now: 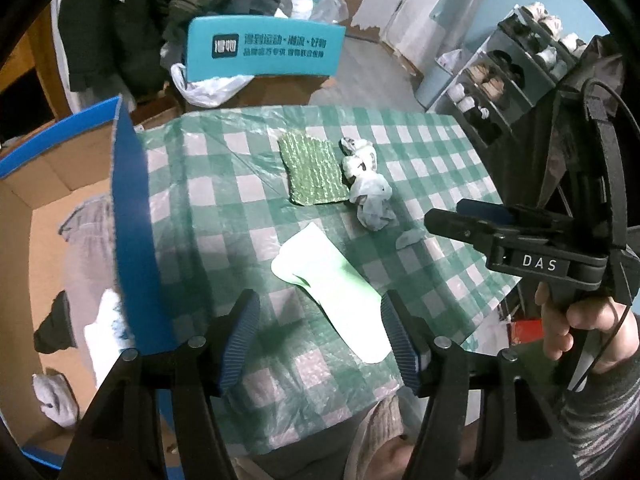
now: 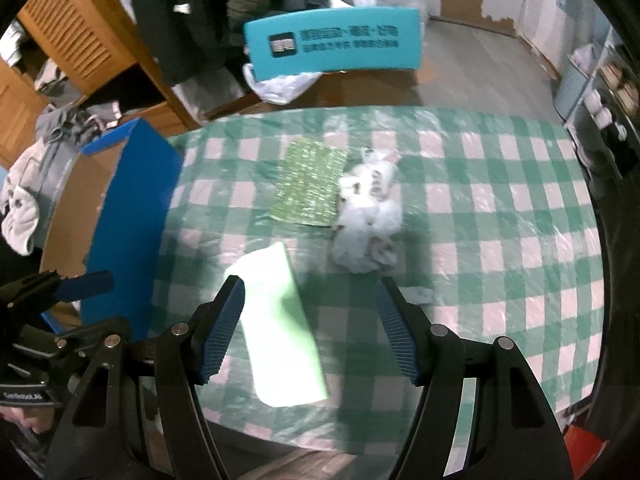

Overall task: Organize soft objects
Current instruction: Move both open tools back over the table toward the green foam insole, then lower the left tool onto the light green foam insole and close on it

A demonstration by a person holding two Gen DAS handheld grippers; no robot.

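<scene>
A pale green sock lies flat on the checked tablecloth. Behind it rest a green textured cloth and a crumpled white bundle. My left gripper hovers open over the sock's lower half, its pads not touching it. My right gripper is open above the cloth between the sock and the white bundle, with nothing gripped. Its fingers show at the right of the left wrist view, held by a hand.
A cardboard box with blue flaps stands at the table's left, holding grey, white and black clothes. A small white scrap lies near the bundle. Beyond the table are a teal chair back and a shoe rack.
</scene>
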